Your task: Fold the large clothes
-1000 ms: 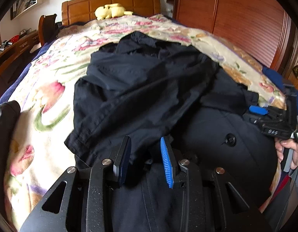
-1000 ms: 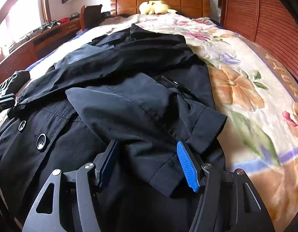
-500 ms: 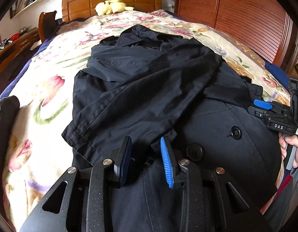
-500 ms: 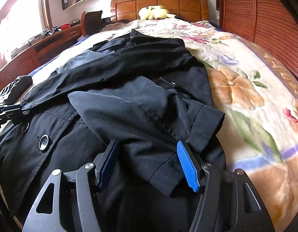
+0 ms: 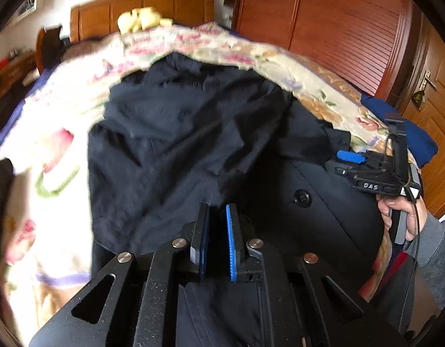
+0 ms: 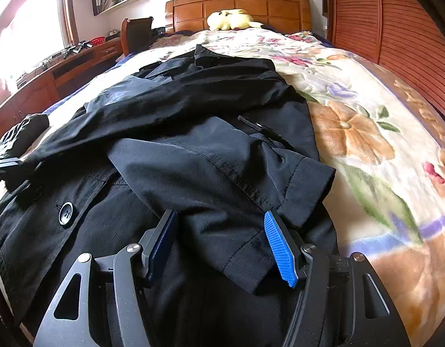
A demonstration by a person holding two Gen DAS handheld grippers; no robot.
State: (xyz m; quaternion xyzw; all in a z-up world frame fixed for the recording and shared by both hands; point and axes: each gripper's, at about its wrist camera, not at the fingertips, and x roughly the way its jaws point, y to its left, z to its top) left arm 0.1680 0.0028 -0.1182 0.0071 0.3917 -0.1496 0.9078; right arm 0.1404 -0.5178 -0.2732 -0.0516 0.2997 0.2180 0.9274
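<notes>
Large black button-front coat (image 6: 193, 150) spread on bed with floral blanket (image 6: 367, 133), sleeves folded across front. Left hand-held gripper (image 5: 217, 240) at near hem, jaws closing, dark fabric between pads; grip unclear in blur. Right hand-held gripper (image 6: 222, 243) spread wide over folded sleeve cuff (image 6: 283, 199), pads either side, not pinching. Yellow plush toy (image 6: 231, 19) at far headboard.

The black coat (image 6: 211, 156) covers the middle of the floral bedspread (image 6: 367, 133), whose right strip beside the slatted wardrobe (image 6: 396, 23) lies bare for passing, while the left side is hemmed by a dark bundle (image 6: 23, 133), desk (image 6: 49, 72) and chair (image 6: 137, 33), and a yellow plush (image 6: 231, 18) sits against the headboard (image 6: 237, 3).
</notes>
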